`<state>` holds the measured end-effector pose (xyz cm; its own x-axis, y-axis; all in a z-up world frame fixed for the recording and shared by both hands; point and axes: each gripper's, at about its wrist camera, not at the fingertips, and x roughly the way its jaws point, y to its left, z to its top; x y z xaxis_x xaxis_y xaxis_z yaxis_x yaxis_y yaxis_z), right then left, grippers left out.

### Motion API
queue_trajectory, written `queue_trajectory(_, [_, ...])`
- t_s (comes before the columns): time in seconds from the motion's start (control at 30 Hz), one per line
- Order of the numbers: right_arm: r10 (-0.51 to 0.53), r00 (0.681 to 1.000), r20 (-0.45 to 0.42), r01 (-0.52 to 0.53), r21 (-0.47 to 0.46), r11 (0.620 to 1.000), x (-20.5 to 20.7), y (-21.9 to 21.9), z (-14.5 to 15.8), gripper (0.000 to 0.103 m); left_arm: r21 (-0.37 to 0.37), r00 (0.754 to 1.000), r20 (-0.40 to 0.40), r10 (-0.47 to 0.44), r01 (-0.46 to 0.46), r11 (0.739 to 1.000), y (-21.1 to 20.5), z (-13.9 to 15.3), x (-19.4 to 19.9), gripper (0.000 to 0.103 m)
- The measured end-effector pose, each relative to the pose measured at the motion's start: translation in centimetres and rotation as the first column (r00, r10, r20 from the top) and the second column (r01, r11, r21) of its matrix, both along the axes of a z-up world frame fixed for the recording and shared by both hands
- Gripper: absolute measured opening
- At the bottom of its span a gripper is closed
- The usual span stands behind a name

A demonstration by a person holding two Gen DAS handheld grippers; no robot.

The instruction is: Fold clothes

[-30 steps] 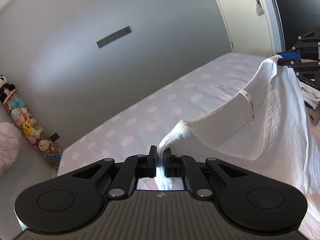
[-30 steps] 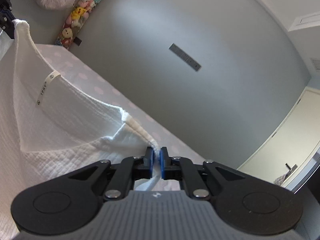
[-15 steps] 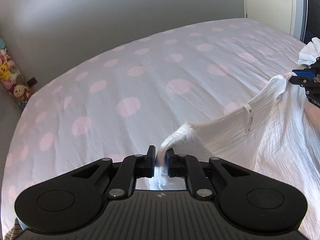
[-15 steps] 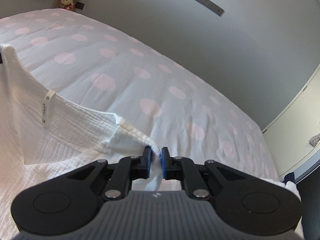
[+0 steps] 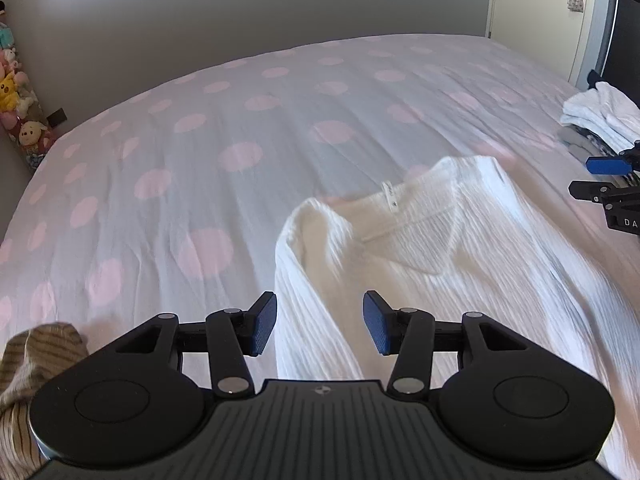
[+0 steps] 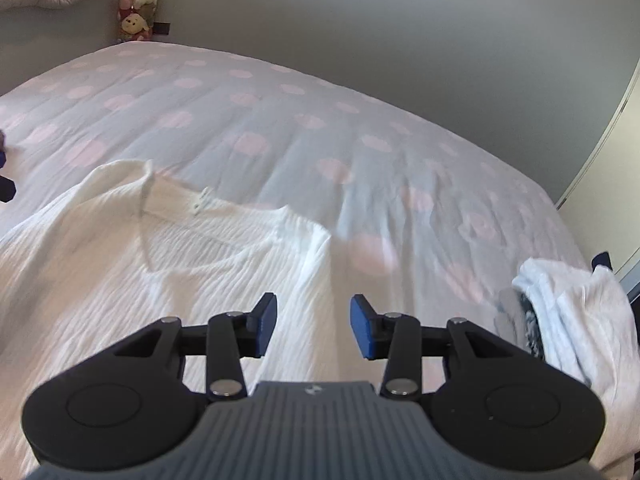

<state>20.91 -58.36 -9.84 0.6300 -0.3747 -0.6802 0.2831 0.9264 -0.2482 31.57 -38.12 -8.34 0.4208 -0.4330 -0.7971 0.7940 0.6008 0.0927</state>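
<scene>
A white crinkled top (image 5: 432, 248) (image 6: 168, 264) lies spread on the bed, neckline and label facing away from me. My left gripper (image 5: 319, 326) hovers over its left shoulder with jaws opening; cloth lies below the gap, not pinched. My right gripper (image 6: 313, 326) hovers over the right shoulder edge, jaws also opening, nothing pressed between the blue pads (image 6: 362, 330). The right gripper's tips (image 5: 604, 178) show at the right edge of the left wrist view.
The bed has a white cover with pink dots (image 5: 208, 168) (image 6: 360, 152). A pile of folded light clothes (image 5: 600, 120) (image 6: 572, 312) sits at the right. A striped brown garment (image 5: 28, 364) lies near left. Soft toys (image 5: 16, 116) hang by the grey wall.
Both grippers came down to the bed and let go of the white top's shoulders; their jaws went from shut to apart. The top now lies flat instead of hanging.
</scene>
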Motion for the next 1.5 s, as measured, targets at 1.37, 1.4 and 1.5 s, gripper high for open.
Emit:
queue_trajectory(1.37, [-0.241, 0.970, -0.043, 0.244, 0.234, 0.941, -19.9, 14.2, -6.3, 0.013, -0.108, 0.962, -0.193, 0.193, -0.216, 0.970, 15.5, -7.9, -17.1, 0.052])
queue_trajectory(1.4, [-0.252, 0.967, -0.039, 0.254, 0.247, 0.935, -20.0, 13.8, -5.8, 0.013, -0.107, 0.961, -0.195, 0.194, -0.218, 0.970, 15.5, -8.0, -17.1, 0.052])
queue_trajectory(1.5, [-0.284, 0.958, -0.037, 0.284, 0.244, 0.927, -20.3, 12.1, -4.2, 0.012, -0.107, 0.959, -0.202, 0.201, -0.226, 0.968, 15.6, -8.1, -16.9, 0.052])
